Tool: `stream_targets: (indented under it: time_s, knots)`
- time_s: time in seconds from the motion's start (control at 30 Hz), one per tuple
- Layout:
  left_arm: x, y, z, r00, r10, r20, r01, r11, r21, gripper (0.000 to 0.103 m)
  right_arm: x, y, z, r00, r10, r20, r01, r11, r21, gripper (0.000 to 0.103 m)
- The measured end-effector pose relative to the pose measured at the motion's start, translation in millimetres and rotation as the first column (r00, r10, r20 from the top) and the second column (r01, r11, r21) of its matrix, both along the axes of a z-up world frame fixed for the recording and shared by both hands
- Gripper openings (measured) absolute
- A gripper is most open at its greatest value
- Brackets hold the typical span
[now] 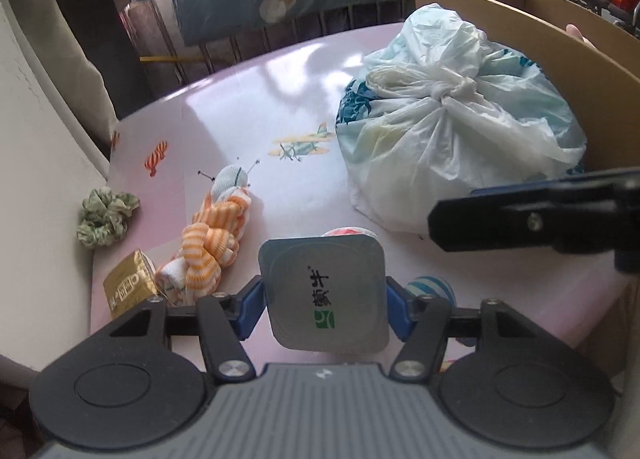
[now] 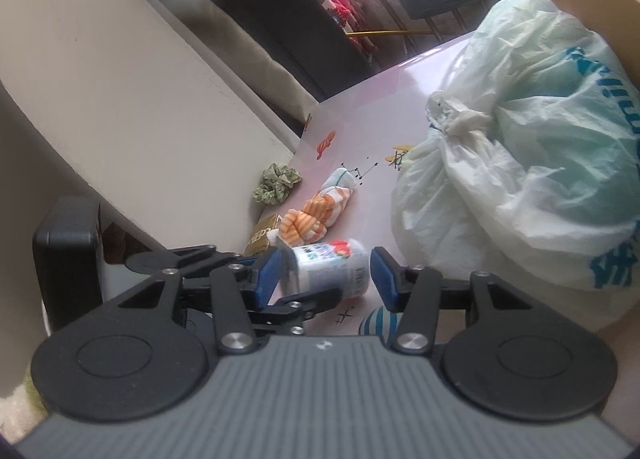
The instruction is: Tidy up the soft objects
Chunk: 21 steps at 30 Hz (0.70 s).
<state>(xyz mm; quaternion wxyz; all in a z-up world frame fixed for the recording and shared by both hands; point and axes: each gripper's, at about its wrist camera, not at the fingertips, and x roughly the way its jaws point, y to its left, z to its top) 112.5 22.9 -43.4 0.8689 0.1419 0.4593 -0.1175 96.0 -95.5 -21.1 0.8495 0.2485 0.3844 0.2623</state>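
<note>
Found the orange-striped knotted sock lying on the pink table, just beside a gold carton; spotted a green scrunchie near it at the table's edge; noted a blue-striped soft ball close by the yogurt cup; saw the left gripper clamped on that cup, blue pads against its sides; saw the right gripper spread apart, holding nothing; placed the knotted plastic bag against the cardboard box.

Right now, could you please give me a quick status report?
Left claw shut on yogurt cup. Right claw open, empty. Knotted socks on table. Tied plastic bag beside cardboard box.
</note>
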Motion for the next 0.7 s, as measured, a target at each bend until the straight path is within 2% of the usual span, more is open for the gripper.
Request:
stream_targets:
  time_s: [0.13, 0.27, 0.4, 0.53, 0.7]
  knots:
    - [4, -5, -3, 1.000, 0.018, -0.018, -0.018, 1.000, 0.007, 0.064, -2, -4, 1, 1.000, -0.012, -0.006, 0.012, 1.000, 0.008, 0.049]
    - [8, -11, -2, 0.999, 0.022, 0.025, -0.022, 1.000, -0.010, 0.064, -3, -11, 4, 1.000, -0.030, -0.001, 0.030, 0.999, 0.014, 0.050]
    - [14, -12, -3, 0.999, 0.037, 0.024, -0.036, 0.999, -0.035, 0.064, -3, -18, 5, 0.999, -0.045, -0.007, 0.045, 0.999, 0.027, 0.050]
    - [13, -12, -3, 0.998, 0.047, 0.037, -0.045, 0.998, -0.054, 0.077, -3, -21, 3, 0.999, -0.051, -0.014, 0.052, 0.998, 0.035, 0.052]
    - [5, -12, 0, 0.997, 0.039, 0.064, -0.034, 0.997, -0.072, 0.079, -3, -22, 0, 0.998, -0.060, -0.034, 0.061, 0.997, 0.056, 0.052]
